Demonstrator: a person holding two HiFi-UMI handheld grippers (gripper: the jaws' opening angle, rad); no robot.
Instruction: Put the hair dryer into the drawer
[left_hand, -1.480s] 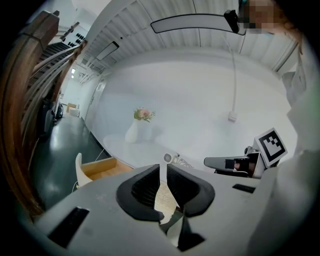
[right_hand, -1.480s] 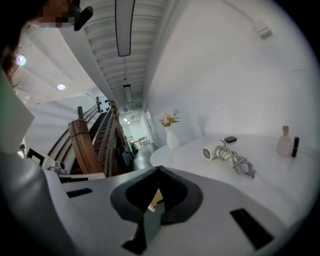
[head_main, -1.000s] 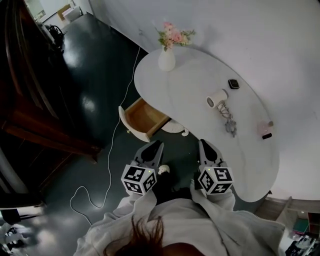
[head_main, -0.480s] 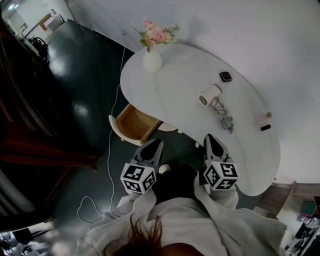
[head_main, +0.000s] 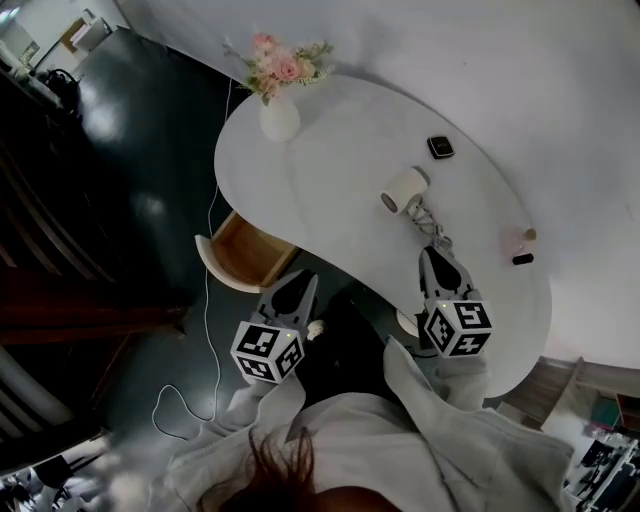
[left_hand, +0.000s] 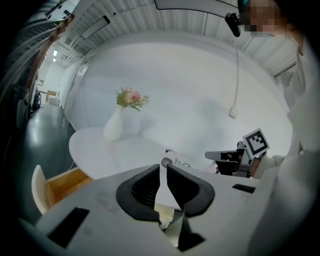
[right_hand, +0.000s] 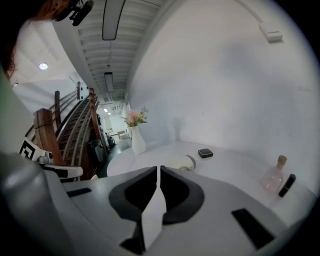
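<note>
The white hair dryer (head_main: 405, 188) lies on its side on the white curved table (head_main: 330, 180), its cord (head_main: 428, 222) trailing toward me. My right gripper (head_main: 432, 255) is over the table's near edge, just short of the cord. It is shut but for a hairline gap that has just opened, with nothing between the jaws. In the right gripper view the dryer (right_hand: 181, 162) lies straight ahead of the jaws. My left gripper (head_main: 300, 285) hangs shut and empty over the floor, right of the open wooden drawer (head_main: 240, 252) under the table's left end.
A white vase of pink flowers (head_main: 278, 115) stands at the table's far left. A small black device (head_main: 439, 147) lies behind the dryer. A pink bottle (head_main: 524, 239) and a black stick (head_main: 522, 259) sit at the right. A white cable (head_main: 208, 330) runs across the dark floor.
Both grippers moved forward. The right one went from over the floor to over the table's near edge, close to the dryer's cord. The left came nearer the drawer.
</note>
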